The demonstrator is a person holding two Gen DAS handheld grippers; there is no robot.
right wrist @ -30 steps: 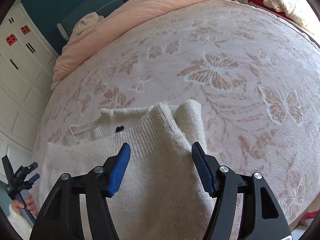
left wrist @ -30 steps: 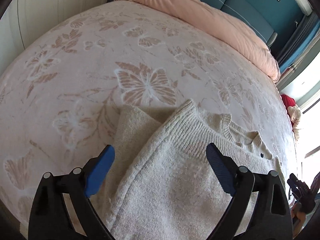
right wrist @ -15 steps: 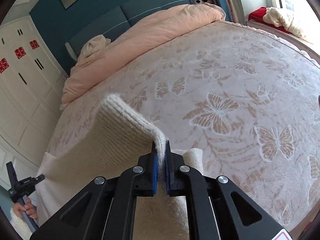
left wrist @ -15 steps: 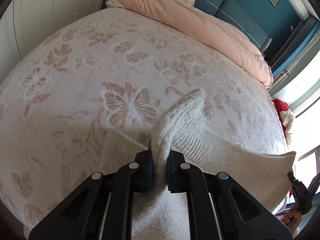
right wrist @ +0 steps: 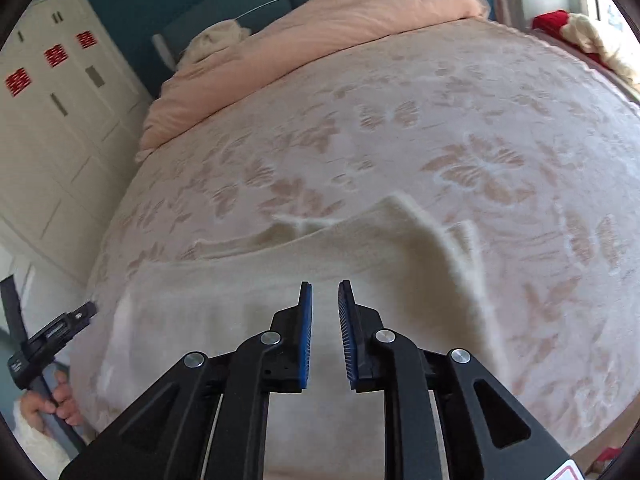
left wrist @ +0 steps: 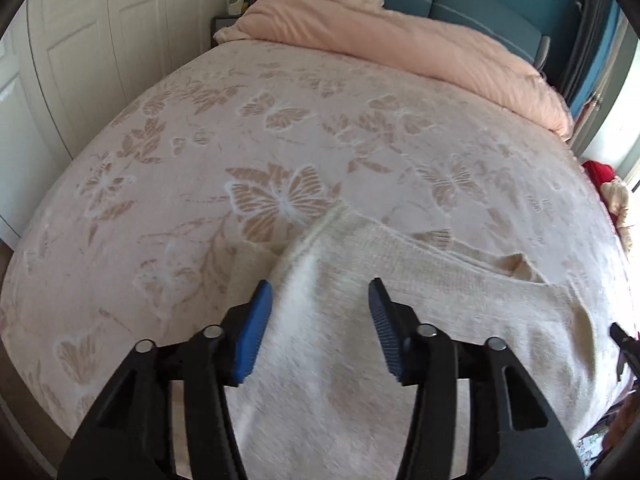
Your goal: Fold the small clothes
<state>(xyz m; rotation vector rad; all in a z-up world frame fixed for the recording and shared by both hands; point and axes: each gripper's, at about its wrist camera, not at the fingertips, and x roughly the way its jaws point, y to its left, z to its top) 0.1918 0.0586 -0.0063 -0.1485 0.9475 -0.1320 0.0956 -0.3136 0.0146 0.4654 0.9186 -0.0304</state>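
Where sweater [left wrist: 420,320] lies: bedspread [left wrist: 200,160], pink duvet [left wrist: 420,52] beyond.

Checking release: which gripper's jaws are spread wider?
The left gripper: its jaws stand wide over the sweater; the right gripper shows only a narrow gap.

Fuzzy cream knit sweater [left wrist: 400,320], ribbed at the hem. Woven matt bedspread [left wrist: 280,120] with raised tan butterflies. Soft peach cloth duvet [left wrist: 420,48]. Matt black plastic tongs [right wrist: 325,334], ridged blue rubbery pads [right wrist: 306,332], shiny metal rivets.
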